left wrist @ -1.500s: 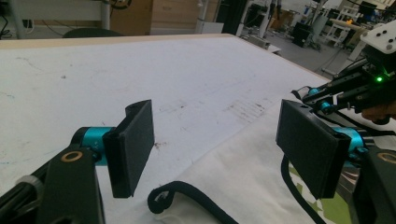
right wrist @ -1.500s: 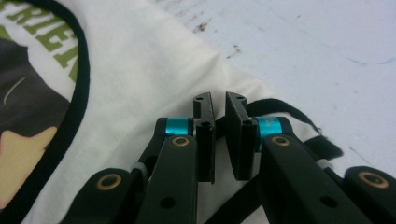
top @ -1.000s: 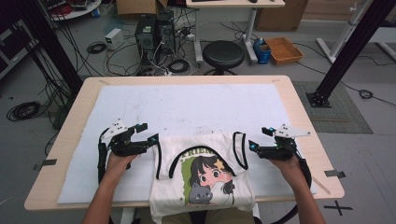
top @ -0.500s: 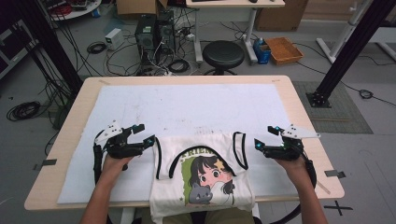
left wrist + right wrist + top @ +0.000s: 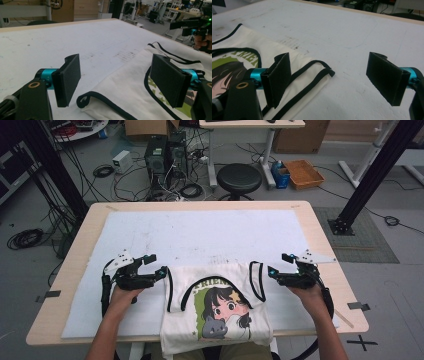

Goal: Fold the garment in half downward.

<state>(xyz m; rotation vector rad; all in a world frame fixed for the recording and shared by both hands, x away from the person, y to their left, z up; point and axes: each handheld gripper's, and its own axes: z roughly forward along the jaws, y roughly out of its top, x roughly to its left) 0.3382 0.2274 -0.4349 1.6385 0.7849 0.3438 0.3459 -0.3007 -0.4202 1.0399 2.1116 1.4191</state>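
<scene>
A wooden table stands in the middle of the room, and nearly all of its top is covered by a white mat. On the mat's near side lies a cream tank top with black trim, printed side up, showing a cartoon girl with dark hair and green lettering above her. Its hem hangs over the table edge nearest the person, and its shoulder straps point toward the far side.

Just beside the tank top's left shoulder strap, the left gripper is held low over the mat by the person's left hand. Its jaws stand wide apart with nothing between them. In the left gripper view the strap's black-edged corner lies on the mat between and below the two pads.

Just beside the tank top's right strap, the right gripper sits in the right hand, jaws likewise spread and empty. In the right gripper view the end of that strap lies flat on the mat between the pads, nearer the left one.

Beyond the table from the tank top, a black round stool stands on the floor among loose cables.
</scene>
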